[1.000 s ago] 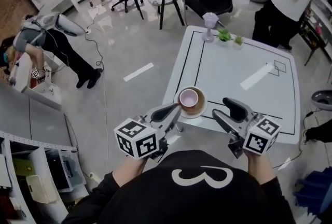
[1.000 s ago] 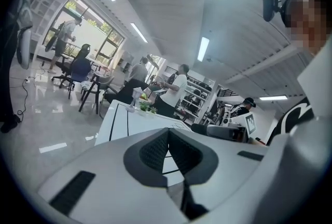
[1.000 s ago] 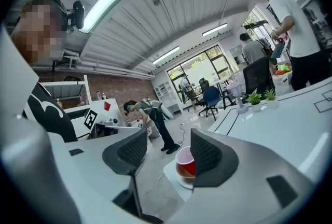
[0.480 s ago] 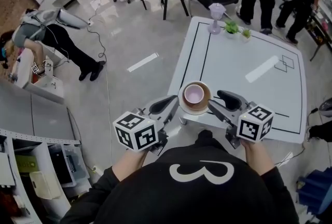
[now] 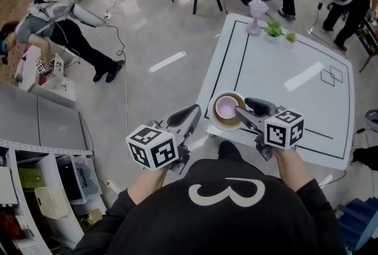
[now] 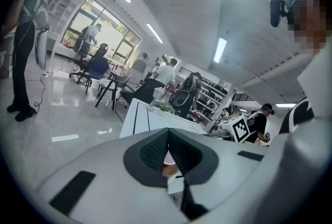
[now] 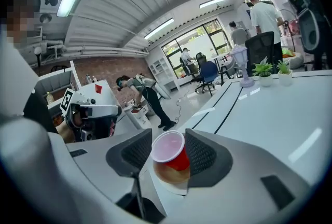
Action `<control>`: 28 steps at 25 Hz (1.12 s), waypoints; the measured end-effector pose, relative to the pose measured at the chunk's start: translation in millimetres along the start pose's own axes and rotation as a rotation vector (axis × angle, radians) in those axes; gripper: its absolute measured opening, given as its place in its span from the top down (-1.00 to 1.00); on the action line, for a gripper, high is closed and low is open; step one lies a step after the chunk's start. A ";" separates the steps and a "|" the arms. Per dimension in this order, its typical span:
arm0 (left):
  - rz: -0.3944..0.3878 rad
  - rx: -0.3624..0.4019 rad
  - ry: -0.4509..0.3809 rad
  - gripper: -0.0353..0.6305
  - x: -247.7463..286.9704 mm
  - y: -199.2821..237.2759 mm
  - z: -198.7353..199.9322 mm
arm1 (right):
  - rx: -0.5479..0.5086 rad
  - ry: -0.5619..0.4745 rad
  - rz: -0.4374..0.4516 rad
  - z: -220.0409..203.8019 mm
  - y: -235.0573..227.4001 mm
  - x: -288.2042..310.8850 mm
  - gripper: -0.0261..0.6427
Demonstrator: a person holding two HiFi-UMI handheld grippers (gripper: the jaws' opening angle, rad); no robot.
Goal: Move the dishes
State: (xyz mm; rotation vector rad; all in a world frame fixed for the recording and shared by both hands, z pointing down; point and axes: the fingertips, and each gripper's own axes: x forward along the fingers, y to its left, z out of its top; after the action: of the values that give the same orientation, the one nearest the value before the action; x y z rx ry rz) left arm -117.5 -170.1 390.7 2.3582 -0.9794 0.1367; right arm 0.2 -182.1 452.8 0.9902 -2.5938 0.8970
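Table (image 5: 283,100) near-left corner carried the plate (image 5: 220,124) with the cup (image 5: 225,107) on it. Only the right gripper view showed the right tool (image 5: 242,106) released, with a pad on either side of the cup; head view couldn't resolve that gap. Left tool (image 5: 195,111) was clenched on nothing, cup and plate just a sliver behind its pads, and versus 1 s earlier it had backed off the plate rim while the right tool had moved up to the plate.
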 end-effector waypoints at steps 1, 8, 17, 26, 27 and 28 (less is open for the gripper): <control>0.007 -0.008 -0.007 0.88 -0.9 3.4 0.8 | -0.004 0.018 -0.001 -1.6 -1.8 5.6 0.36; 0.039 -0.051 -0.036 0.88 0.6 20.2 1.3 | -0.026 0.133 -0.024 -17.9 -16.7 31.9 0.38; 0.066 -0.085 -0.040 0.88 2.9 34.0 -1.0 | 0.010 0.167 -0.026 -24.4 -26.8 44.1 0.51; 0.058 -0.101 -0.036 0.88 4.0 36.6 -4.1 | 0.034 0.151 -0.061 -21.4 -34.1 43.1 0.80; 0.056 -0.100 -0.033 0.88 4.7 36.3 -4.5 | 0.037 0.148 -0.062 -21.0 -34.6 42.7 0.80; 0.055 -0.099 -0.031 0.88 5.0 36.2 -4.5 | 0.040 0.145 -0.062 -20.7 -34.7 42.4 0.80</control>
State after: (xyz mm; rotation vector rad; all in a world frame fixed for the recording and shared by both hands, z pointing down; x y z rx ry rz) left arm -137.8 -191.2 413.1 2.2503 -1.0430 0.0711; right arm -8.6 -212.1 502.3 0.9715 -2.4216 0.9700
